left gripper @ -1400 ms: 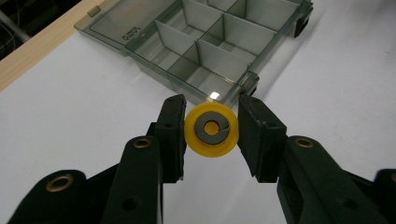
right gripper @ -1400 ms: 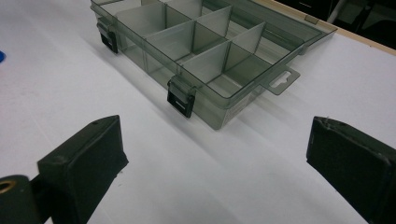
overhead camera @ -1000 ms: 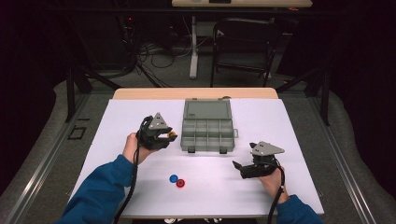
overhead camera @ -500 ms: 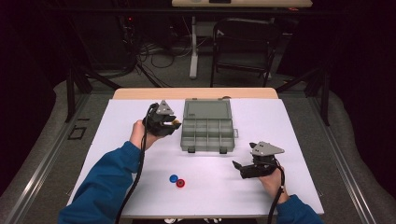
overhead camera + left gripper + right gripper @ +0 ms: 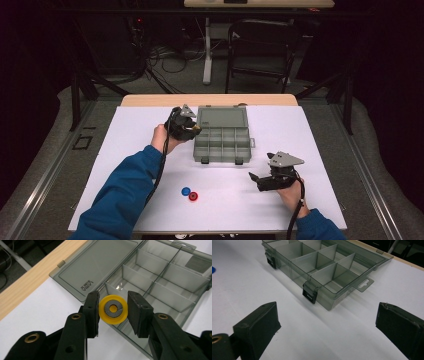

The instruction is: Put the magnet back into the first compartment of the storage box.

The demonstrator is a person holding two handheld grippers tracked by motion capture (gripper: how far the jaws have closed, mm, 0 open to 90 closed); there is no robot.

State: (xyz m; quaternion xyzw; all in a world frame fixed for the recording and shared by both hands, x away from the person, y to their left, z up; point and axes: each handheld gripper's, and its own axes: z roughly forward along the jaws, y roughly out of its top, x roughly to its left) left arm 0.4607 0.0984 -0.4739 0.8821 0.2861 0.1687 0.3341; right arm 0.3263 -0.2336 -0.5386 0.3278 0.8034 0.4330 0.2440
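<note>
Counter (image 5: 150,150) is sitting under a white sheet, with a strip of bare wood showing along the far edge. Grey compartment box (image 5: 221,142) is lying open near the middle, closer to the far edge, lid (image 5: 222,116) folded flat toward the wood strip and resting on the counter. Dividers are splitting the tray into compartments; two black latches (image 5: 309,294) are facing the near edge, hang tab (image 5: 363,284) sticking out on the right side. Blue disc (image 5: 186,191) and red disc (image 5: 193,196) are lying touching each other toward the near edge, left of centre, well apart from the box.
</note>
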